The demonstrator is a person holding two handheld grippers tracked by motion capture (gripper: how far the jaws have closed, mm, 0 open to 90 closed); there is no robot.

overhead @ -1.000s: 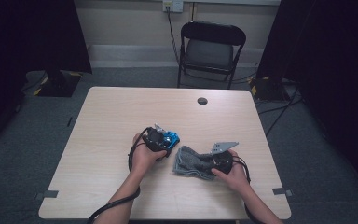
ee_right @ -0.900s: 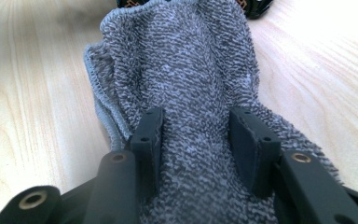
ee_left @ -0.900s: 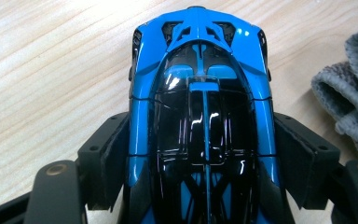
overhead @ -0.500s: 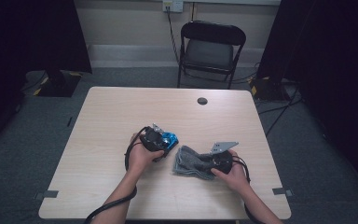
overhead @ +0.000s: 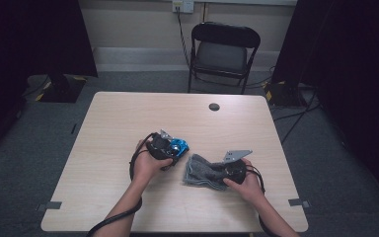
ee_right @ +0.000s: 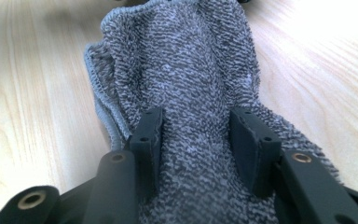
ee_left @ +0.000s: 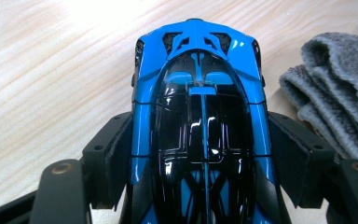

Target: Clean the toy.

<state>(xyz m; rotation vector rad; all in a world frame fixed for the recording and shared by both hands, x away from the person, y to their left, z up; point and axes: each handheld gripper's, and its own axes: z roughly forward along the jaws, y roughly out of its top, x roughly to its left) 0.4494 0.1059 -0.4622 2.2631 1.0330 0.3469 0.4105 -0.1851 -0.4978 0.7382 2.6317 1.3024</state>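
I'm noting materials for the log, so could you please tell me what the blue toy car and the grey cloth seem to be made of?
Blue toy car: probably hard plastic or painted metal, glossy; sharp reflections on its black canopy. Grey cloth: soft terry-like fabric, matte; looped pile and a stitched hem.

A bare recording room or lab: a pale wood tabletop stands on grey carpet, tape marks by its near corners. Black curtains hang either side, and a black folding chair and wall socket lie beyond the far edge.
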